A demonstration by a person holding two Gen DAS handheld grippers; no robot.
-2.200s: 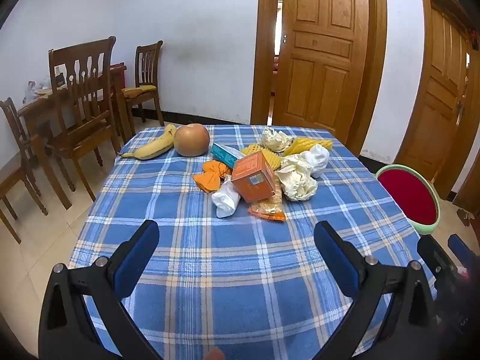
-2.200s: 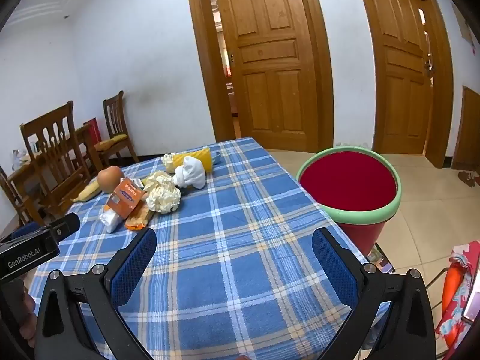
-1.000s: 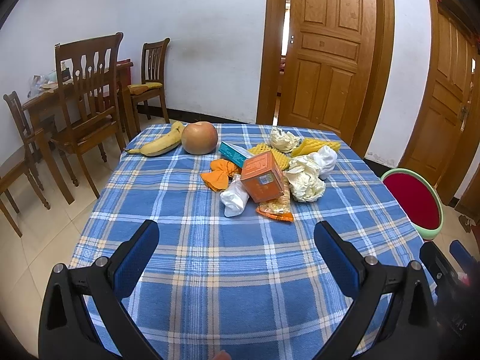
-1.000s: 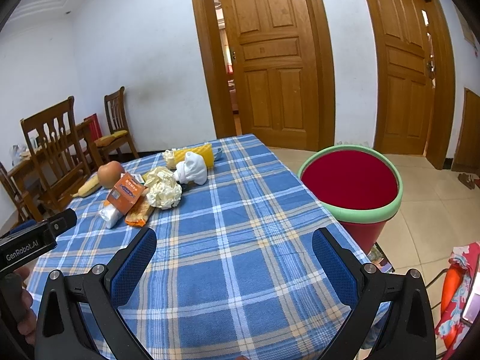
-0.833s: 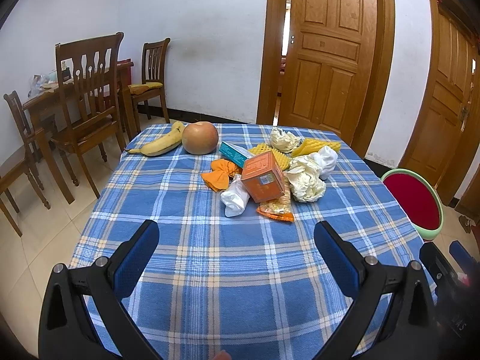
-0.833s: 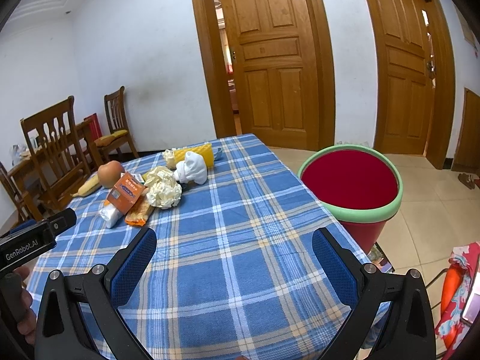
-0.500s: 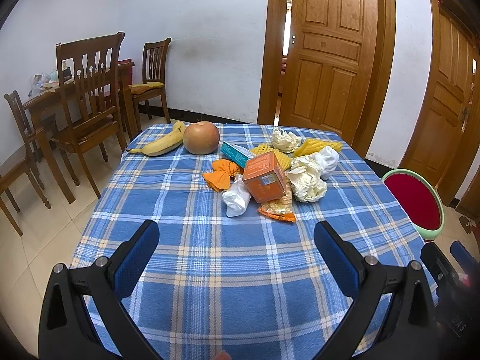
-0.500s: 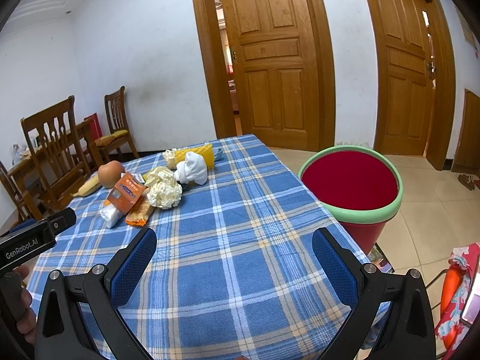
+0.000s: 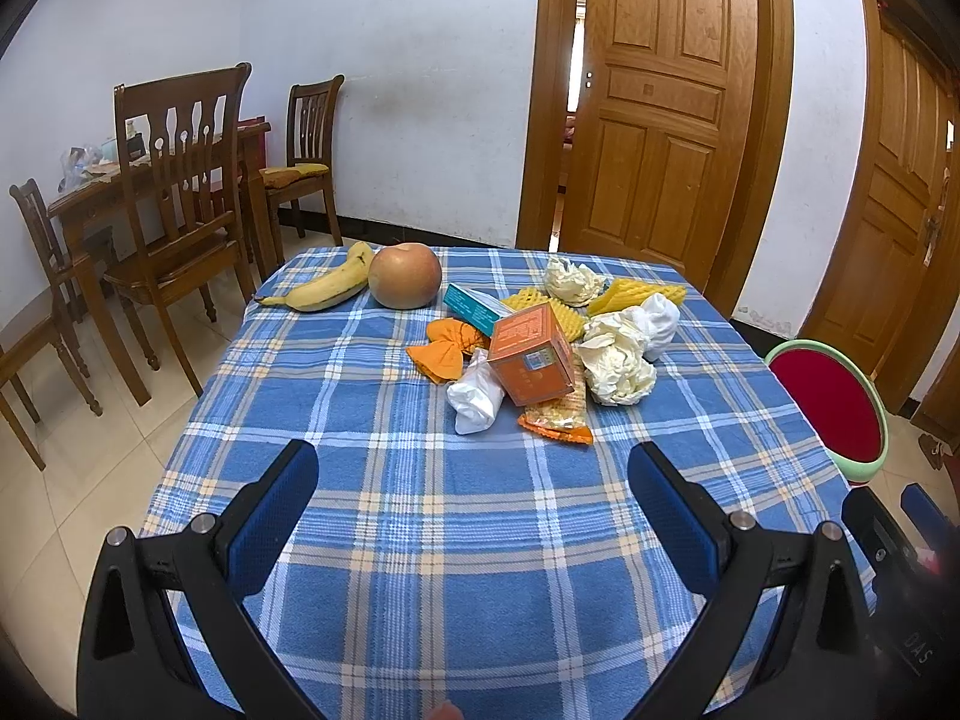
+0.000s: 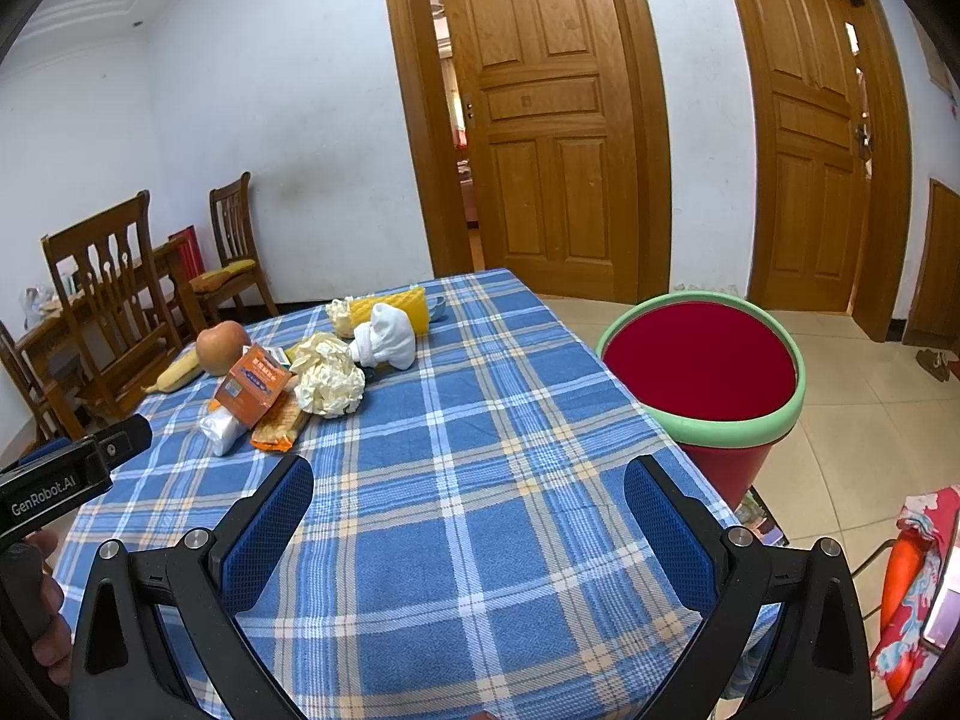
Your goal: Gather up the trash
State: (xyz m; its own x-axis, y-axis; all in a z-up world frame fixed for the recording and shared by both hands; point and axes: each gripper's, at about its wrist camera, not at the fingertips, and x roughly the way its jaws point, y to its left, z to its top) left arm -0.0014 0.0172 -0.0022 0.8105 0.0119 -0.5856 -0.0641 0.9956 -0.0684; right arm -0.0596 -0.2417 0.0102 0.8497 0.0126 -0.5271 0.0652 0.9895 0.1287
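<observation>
Your trash sits in a loose heap toward the far middle of the worktop (image 9: 420,540), which wears a blue plaid cloth. At the heap's centre an orange carton (image 9: 531,354) leans tilted on a snack wrapper (image 9: 555,417), with a white plastic wad (image 9: 477,399) touching its left side and an orange bow-shaped scrap (image 9: 444,348) just beyond that. To the carton's right lies a crumpled cream paper ball (image 9: 618,363), with a white wad (image 9: 657,321) just behind it. Behind the carton you have a teal box (image 9: 471,307), yellow foam netting (image 9: 636,295) and another crumpled paper (image 9: 570,281).

Apart from the heap, at the far left corner, a banana (image 9: 327,289) touches a round apple-like fruit (image 9: 404,275).

The red bin with a green rim (image 10: 702,369) stands on the floor just beside the worktop's right edge.

Your left hand-held gripper (image 9: 474,495) hovers over the near part of the cloth, jaws spread wide and empty, well short of the heap. Your right hand-held gripper (image 10: 468,501) is likewise spread wide with nothing between its pads, above the near right part of the worktop, with the bin ahead to its right.

Wooden chairs (image 9: 180,180) stand at the left wall.
</observation>
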